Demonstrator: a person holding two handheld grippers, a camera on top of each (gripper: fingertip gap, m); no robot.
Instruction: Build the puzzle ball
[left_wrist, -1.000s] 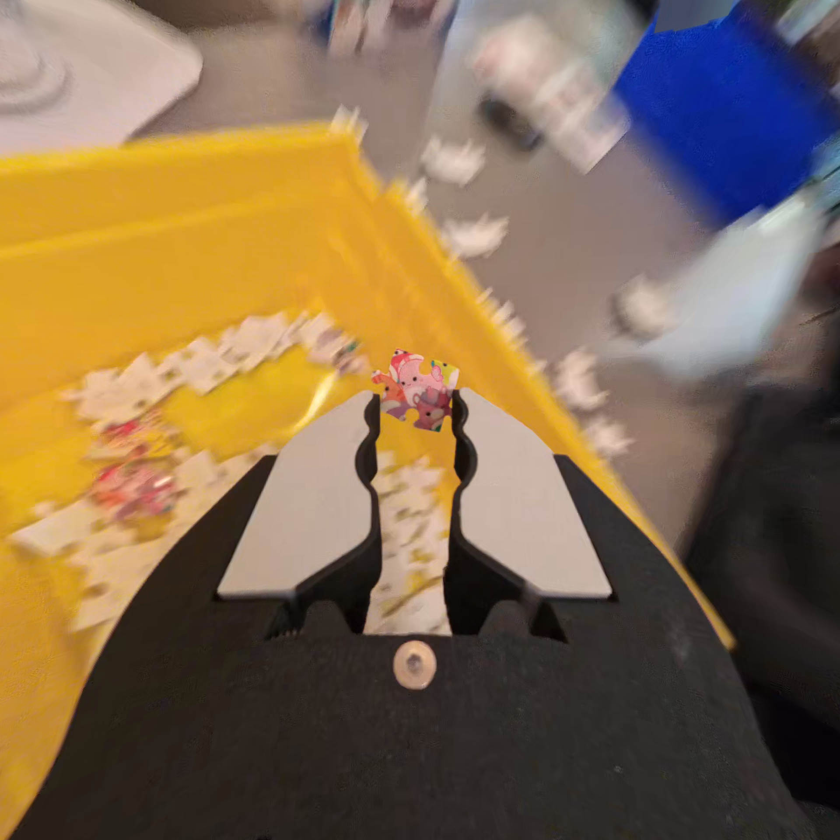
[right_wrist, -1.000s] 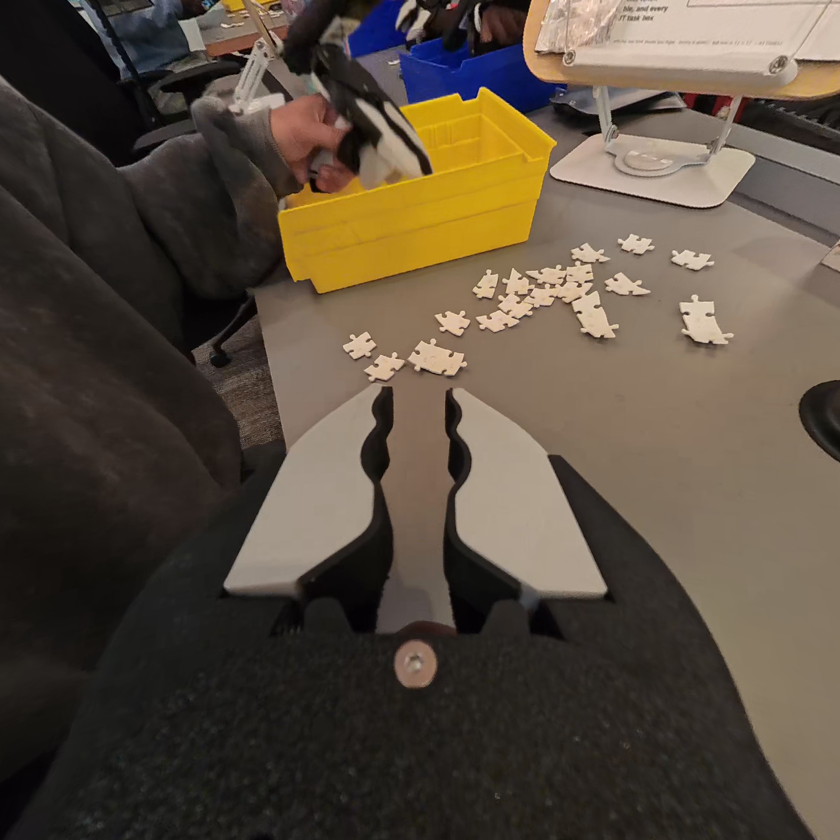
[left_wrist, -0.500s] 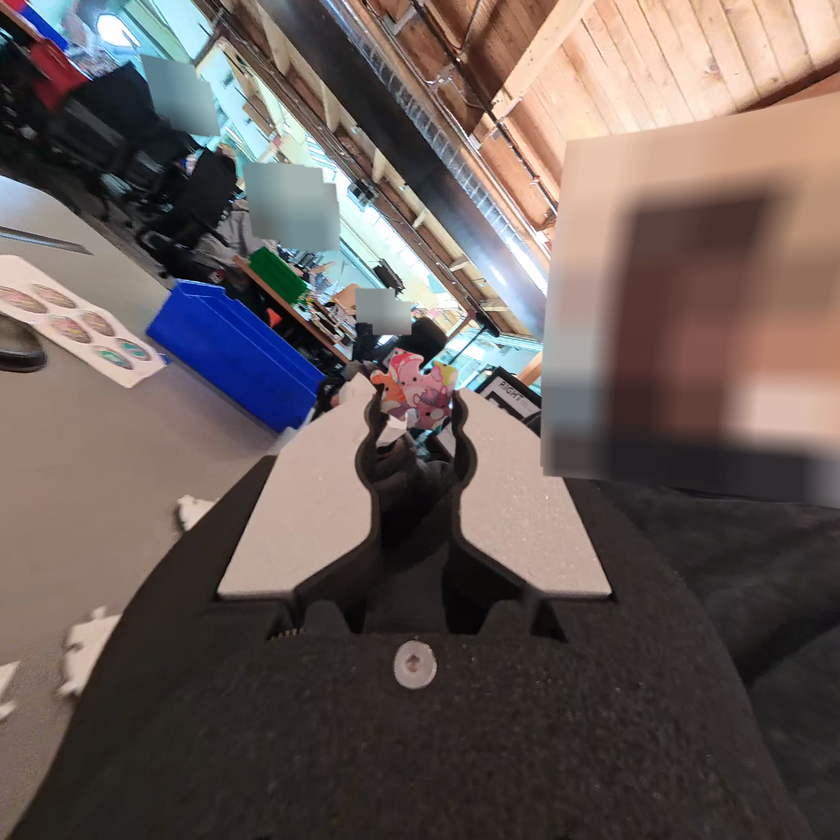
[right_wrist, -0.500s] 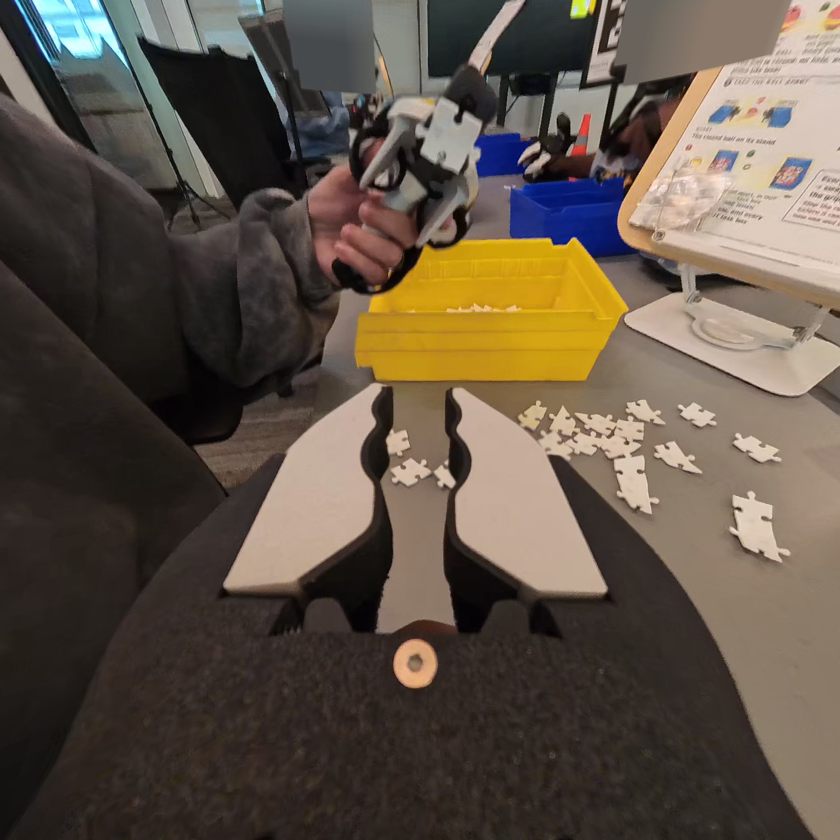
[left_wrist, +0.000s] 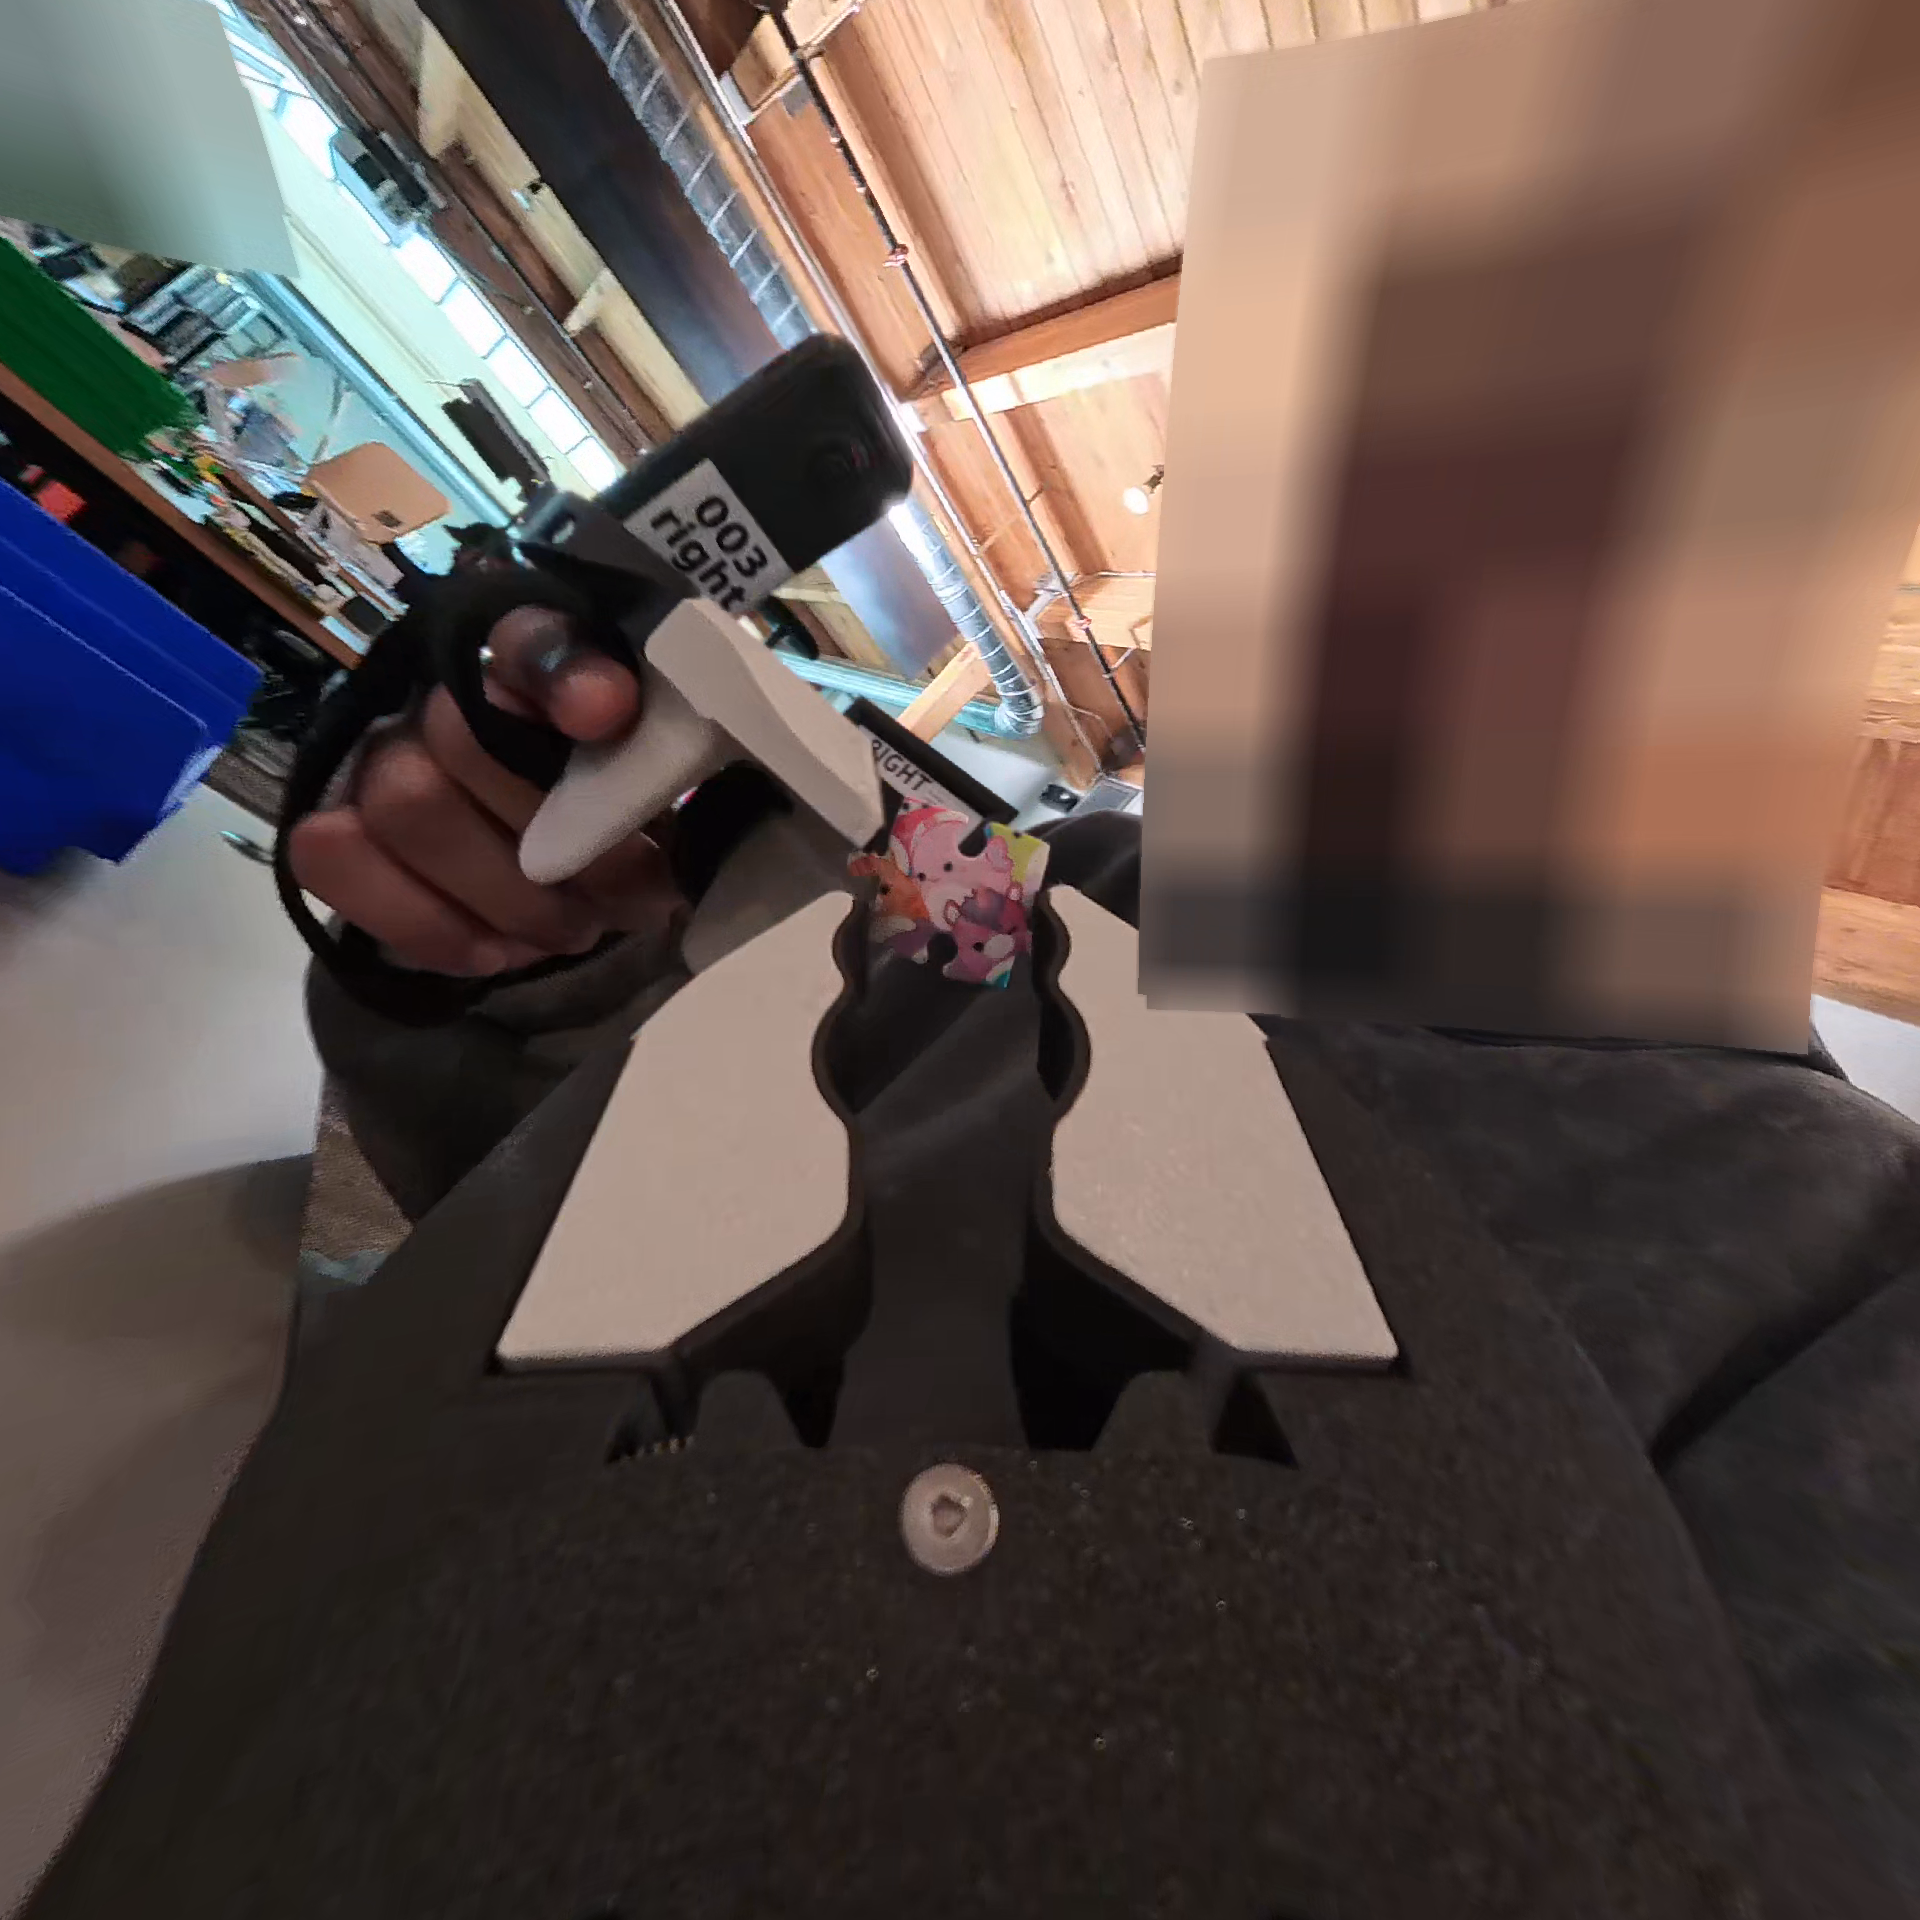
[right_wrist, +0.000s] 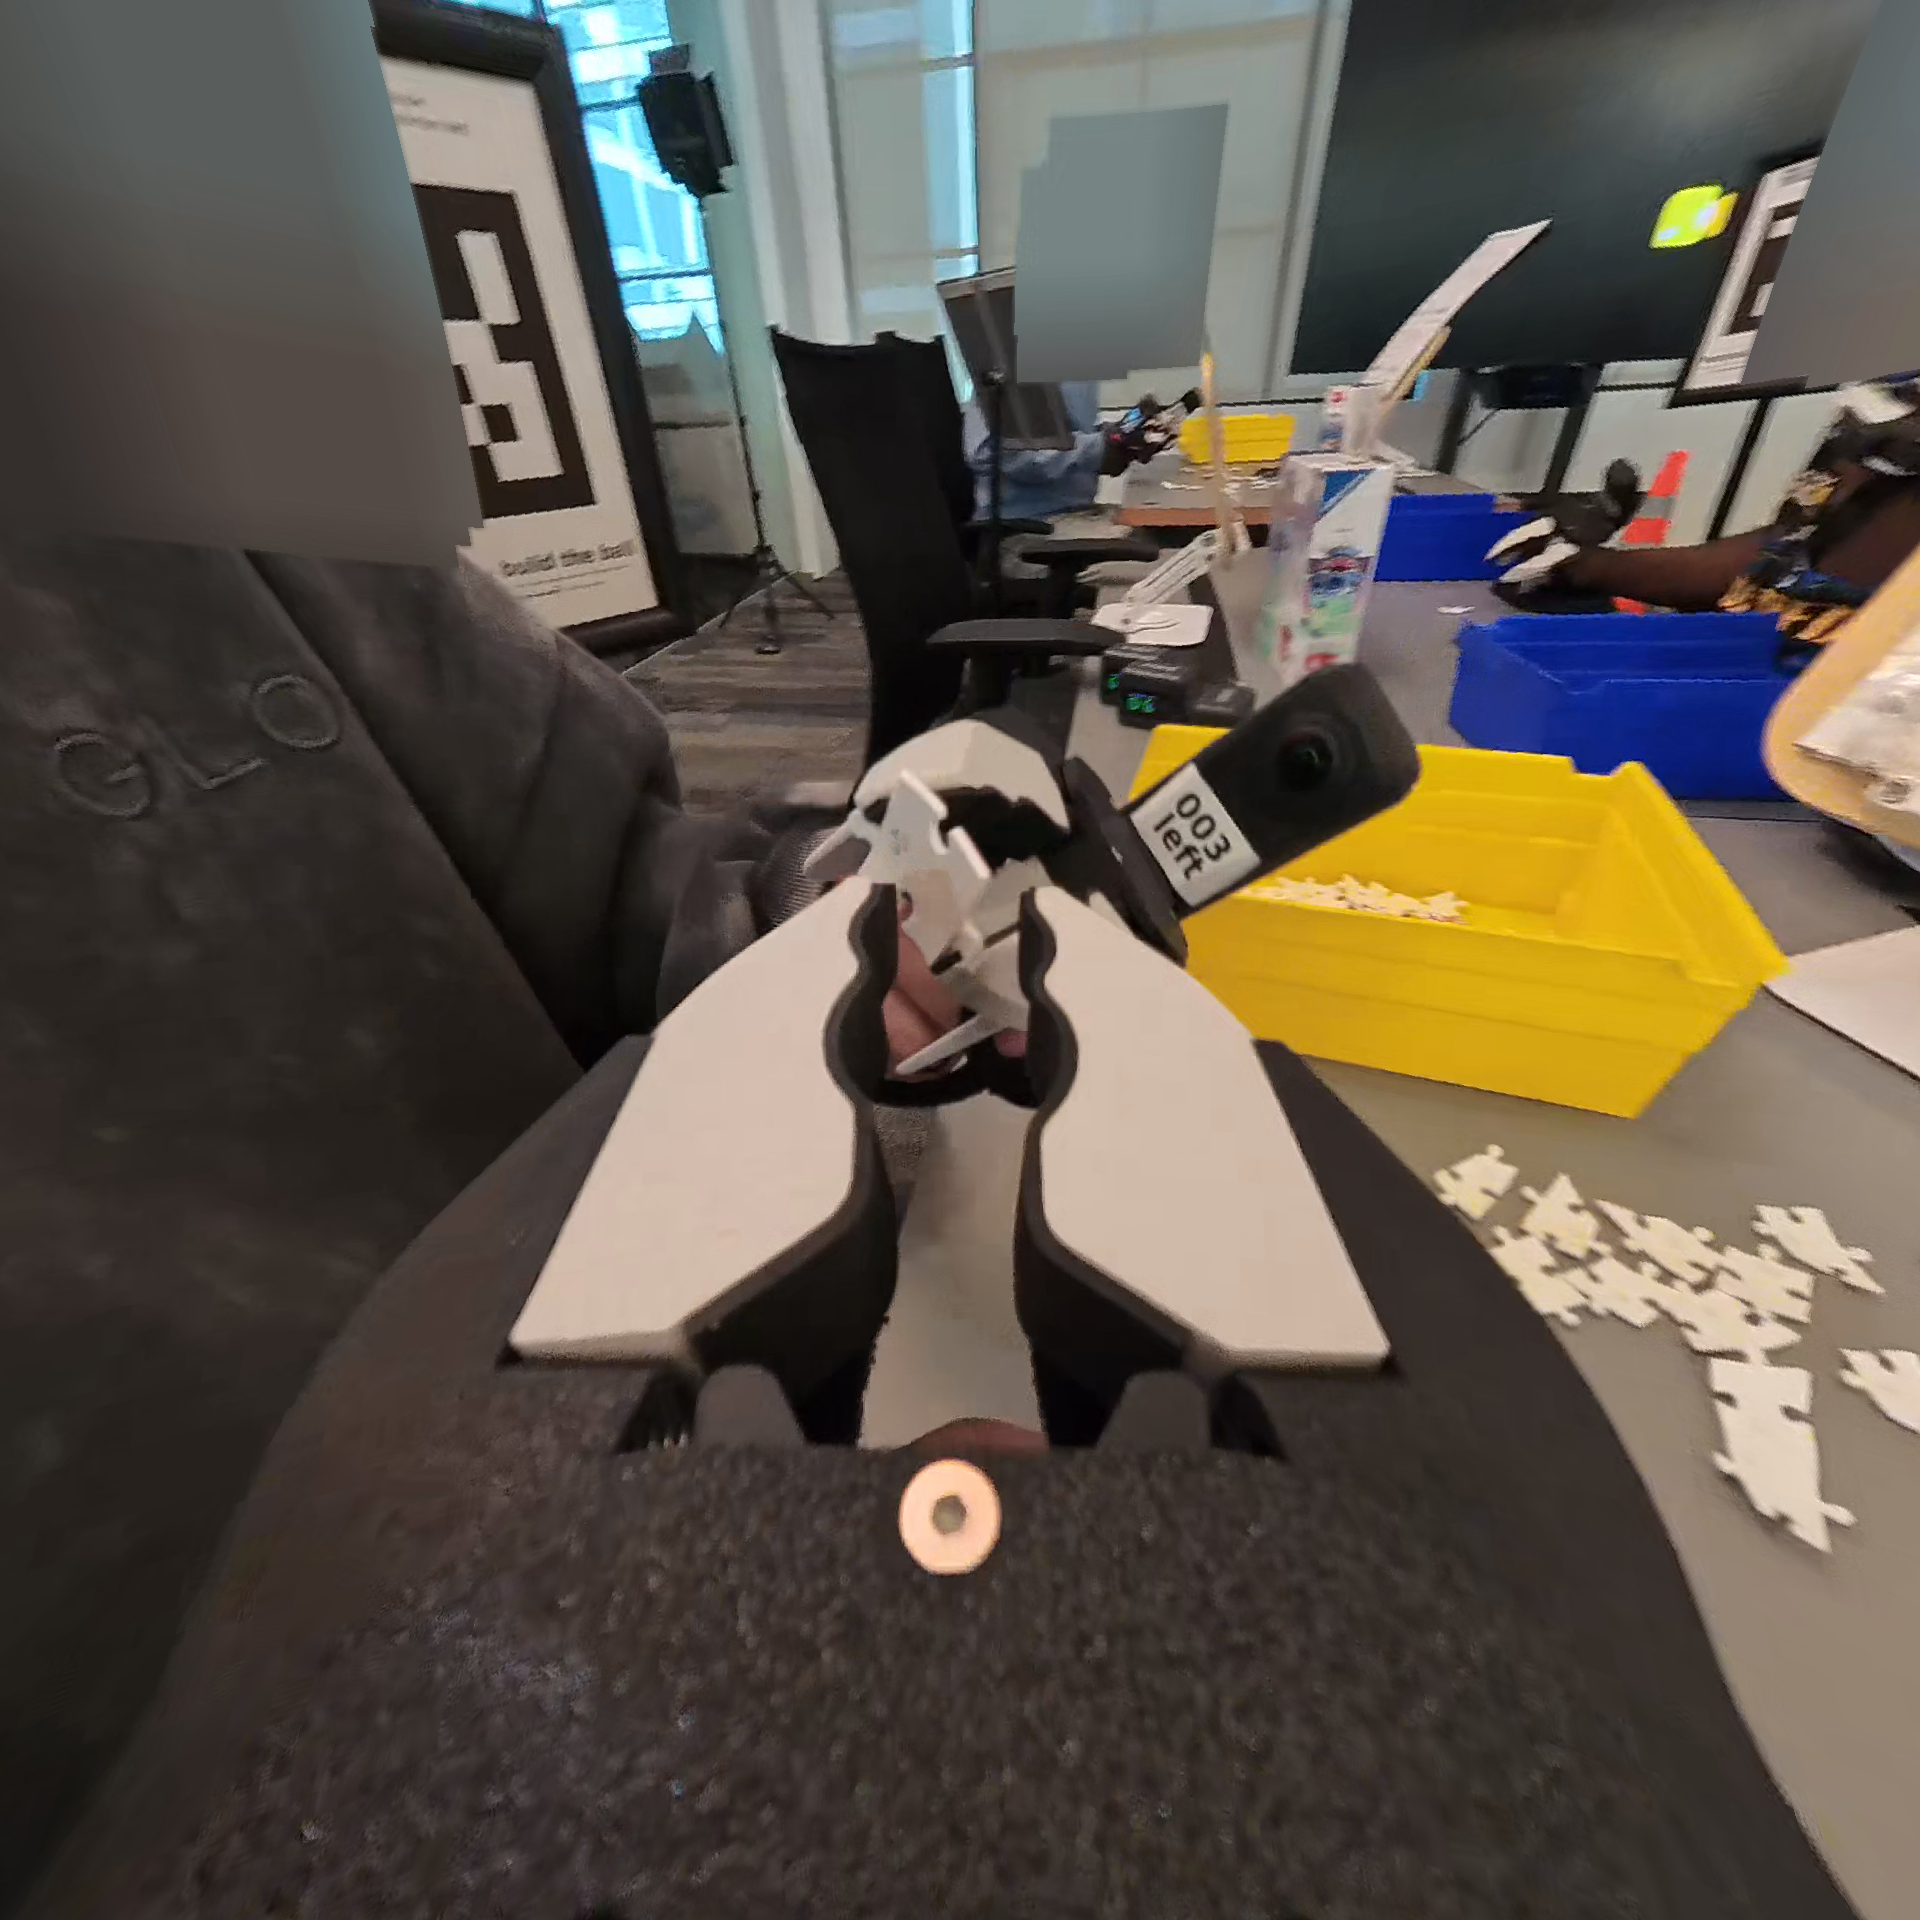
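Observation:
My left gripper (left_wrist: 945, 904) is shut on a small colourful puzzle piece (left_wrist: 956, 894) and holds it up in the air in front of the person's dark sweatshirt. In the left wrist view my right gripper (left_wrist: 894, 805) comes in from the upper left, held by a hand, and its tip touches the piece's top corner. In the right wrist view my right gripper (right_wrist: 948, 914) is open with nothing between its fingers. Just beyond its tips the left gripper (right_wrist: 925, 862) holds the piece, which shows its white back (right_wrist: 906, 844).
A yellow bin (right_wrist: 1507, 997) with white pieces inside (right_wrist: 1351, 896) stands on the grey table to the right. Several loose white pieces (right_wrist: 1662, 1268) lie in front of it. A blue bin (right_wrist: 1621, 675) stands behind, and an office chair (right_wrist: 894, 540) farther back. The tips of both grippers are at nearly the same place.
My left gripper lifted the colourful piece out of the yellow bin and swung up toward the person. My right gripper rose from the table and came up to the piece.

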